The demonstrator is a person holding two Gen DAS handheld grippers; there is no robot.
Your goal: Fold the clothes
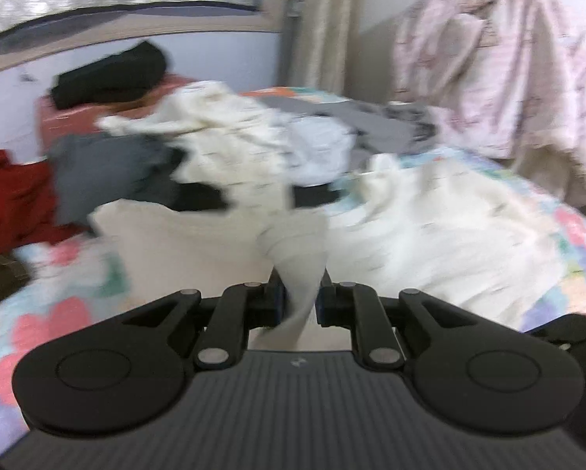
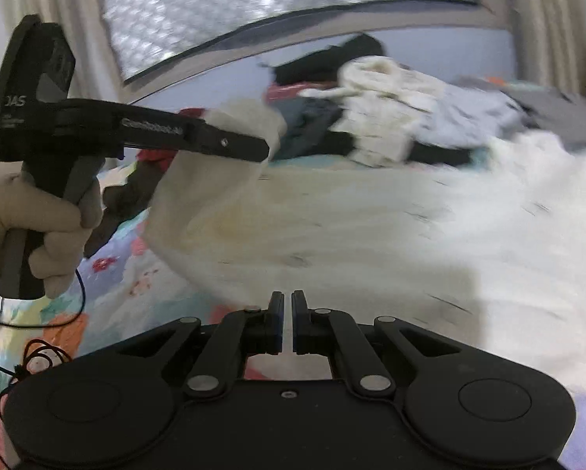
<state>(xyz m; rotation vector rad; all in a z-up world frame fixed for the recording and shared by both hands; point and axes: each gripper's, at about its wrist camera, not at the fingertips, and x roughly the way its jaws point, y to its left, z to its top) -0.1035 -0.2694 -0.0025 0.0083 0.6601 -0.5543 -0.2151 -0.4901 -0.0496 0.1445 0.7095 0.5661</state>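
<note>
— Pinching a fold of the cream garment (image 1: 301, 258), the left gripper (image 1: 301, 301): jaws nearly together, cloth wedged between the pads and rising out of them in a narrow twisted strip.

— Confirmed from the right wrist view: left gripper (image 2: 250, 149) held in a gloved hand (image 2: 38, 227), fingers pointing toward picture right, a corner of the cream garment (image 2: 332, 227) bunched at the tip and draping down onto the bed.

— And the right gripper (image 2: 288, 305)?

— Clenched, pads almost touching, nothing seen between them; hovering just above the near edge of the spread cloth.

— Lie of the garment?

— Spread across the floral bedsheet (image 1: 50, 321), long axis running roughly left to right in the right wrist view, lifted end at picture left. Too blurred to tell neck from hem.

— Beyond it?

— A clothes pile (image 1: 222, 145) of white, grey and black pieces at the far side of the bed, near the wall; a red piece (image 1: 7, 196) at picture left; a pink patterned cloth (image 1: 489, 66) hanging at picture right.
</note>
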